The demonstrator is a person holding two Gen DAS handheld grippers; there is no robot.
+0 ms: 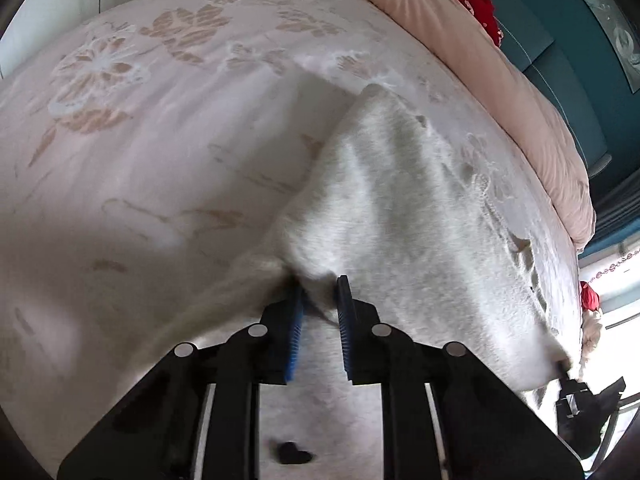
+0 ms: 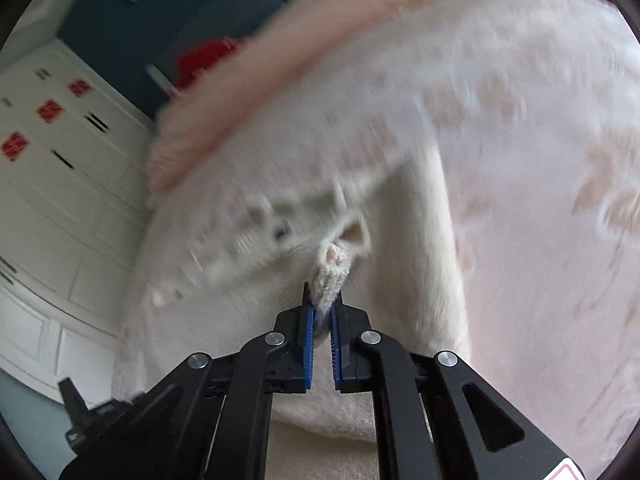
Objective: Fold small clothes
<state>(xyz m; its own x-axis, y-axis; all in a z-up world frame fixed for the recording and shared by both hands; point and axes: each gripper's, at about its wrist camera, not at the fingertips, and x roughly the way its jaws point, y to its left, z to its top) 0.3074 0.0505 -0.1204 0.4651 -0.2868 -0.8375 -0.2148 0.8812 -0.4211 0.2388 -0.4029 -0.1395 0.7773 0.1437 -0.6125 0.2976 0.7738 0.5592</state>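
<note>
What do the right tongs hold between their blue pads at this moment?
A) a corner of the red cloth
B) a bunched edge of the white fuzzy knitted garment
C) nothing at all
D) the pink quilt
B: in the right wrist view, the right tongs pinch a bunched fold of the white fuzzy knitted garment between their blue pads.

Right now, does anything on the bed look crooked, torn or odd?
No damage visible. The white garment is only bunched and draped unevenly between the left gripper and right gripper, each pinching an edge. The right wrist view is blurred.
</note>
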